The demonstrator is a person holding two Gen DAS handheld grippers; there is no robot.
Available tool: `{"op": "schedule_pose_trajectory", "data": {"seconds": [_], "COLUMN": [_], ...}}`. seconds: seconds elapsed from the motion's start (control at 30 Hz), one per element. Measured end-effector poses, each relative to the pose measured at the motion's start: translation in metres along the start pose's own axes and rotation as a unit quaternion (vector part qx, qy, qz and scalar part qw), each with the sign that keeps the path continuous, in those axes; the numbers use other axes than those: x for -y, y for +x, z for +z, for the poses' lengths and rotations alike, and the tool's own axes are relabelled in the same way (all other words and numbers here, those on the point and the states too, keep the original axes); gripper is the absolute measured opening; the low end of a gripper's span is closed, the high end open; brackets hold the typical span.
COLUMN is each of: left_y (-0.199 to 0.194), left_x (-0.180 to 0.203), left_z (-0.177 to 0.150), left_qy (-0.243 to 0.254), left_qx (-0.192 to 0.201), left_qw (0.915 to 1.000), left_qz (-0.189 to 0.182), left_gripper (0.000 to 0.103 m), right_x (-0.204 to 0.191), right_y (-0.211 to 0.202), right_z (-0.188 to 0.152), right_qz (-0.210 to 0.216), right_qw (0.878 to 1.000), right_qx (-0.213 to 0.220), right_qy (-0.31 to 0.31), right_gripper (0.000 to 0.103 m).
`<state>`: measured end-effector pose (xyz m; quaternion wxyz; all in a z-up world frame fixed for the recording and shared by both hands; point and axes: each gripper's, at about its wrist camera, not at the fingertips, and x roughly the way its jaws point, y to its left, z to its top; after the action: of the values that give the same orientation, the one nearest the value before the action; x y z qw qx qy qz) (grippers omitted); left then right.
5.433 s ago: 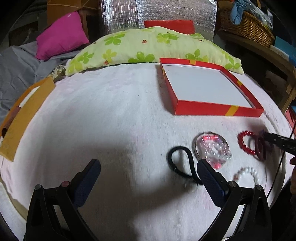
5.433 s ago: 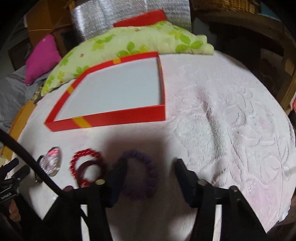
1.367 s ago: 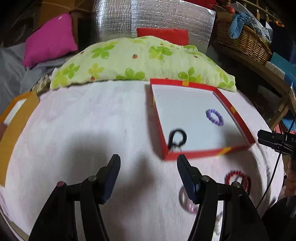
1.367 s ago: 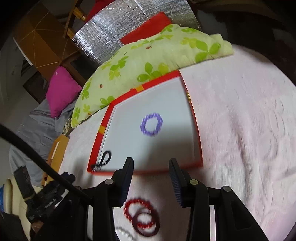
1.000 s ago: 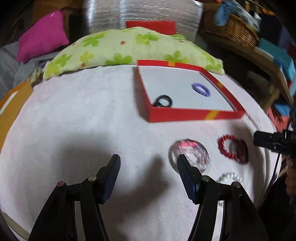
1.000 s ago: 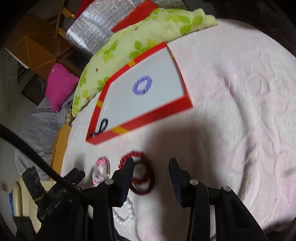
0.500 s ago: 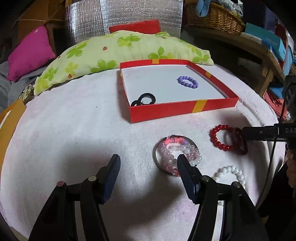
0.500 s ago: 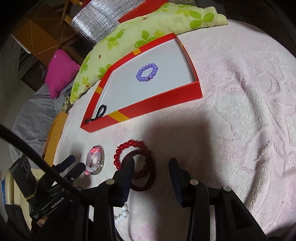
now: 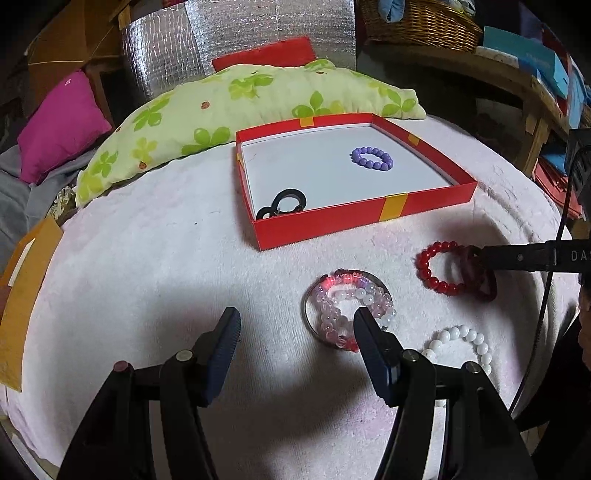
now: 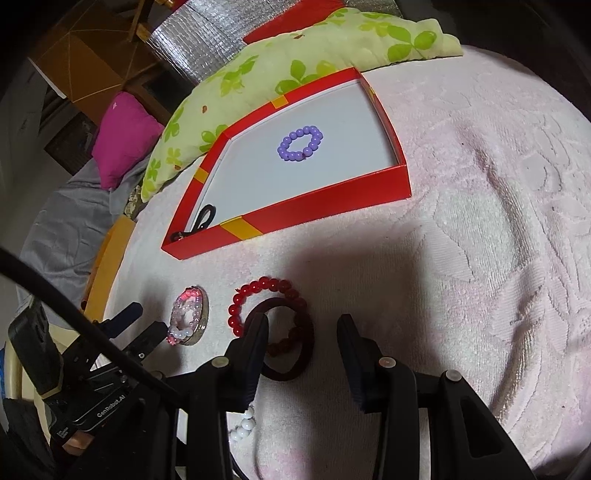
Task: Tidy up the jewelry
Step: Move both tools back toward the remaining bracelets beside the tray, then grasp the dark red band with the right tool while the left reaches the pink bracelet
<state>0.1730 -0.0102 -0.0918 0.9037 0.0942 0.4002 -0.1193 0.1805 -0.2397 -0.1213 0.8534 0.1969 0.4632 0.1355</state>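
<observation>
Mid-sorting — both grippers [image 9: 295, 317] [image 10: 302, 325] spread and empty over the pink bracelet [image 9: 349, 312] and dark red bangle [image 10: 286, 339] — next, descend and pinch.

a pale pink towel [image 9: 147, 258] covers the surface across the middle of both views. behind it lies a green clover-print pillow [image 9: 229, 107], with a magenta cushion [image 9: 59, 122] at the upper left, silver foil sheeting [image 9: 236, 33] at top centre, and a wicker basket [image 9: 421, 22] on a wooden shelf [image 9: 509, 81] at the upper right.
</observation>
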Motion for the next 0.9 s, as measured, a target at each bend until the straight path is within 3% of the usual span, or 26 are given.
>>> {"op": "schedule_pose_trajectory", "data": {"seconds": [0.7,0.9], "left_y": [0.0051,0.0088], "left_x": [0.0024,-0.0009], "left_z": [-0.0014,-0.0020], "left_qy": [0.002,-0.011], "left_qx": [-0.006,-0.009], "left_qw": [1.0000,0.9998], "left_qz": [0.006,-0.012], "left_gripper": [0.065,0.065], "right_x": [0.0002,0.0010], "right_y": [0.0005,-0.0033], "right_z": [-0.0004,-0.0016], "right_qz": [0.003,0.009], "right_qw": [1.000,1.000], "right_qx": [0.000,0.000], "right_qy": [-0.001,-0.007], "right_gripper": [0.042,0.042]}}
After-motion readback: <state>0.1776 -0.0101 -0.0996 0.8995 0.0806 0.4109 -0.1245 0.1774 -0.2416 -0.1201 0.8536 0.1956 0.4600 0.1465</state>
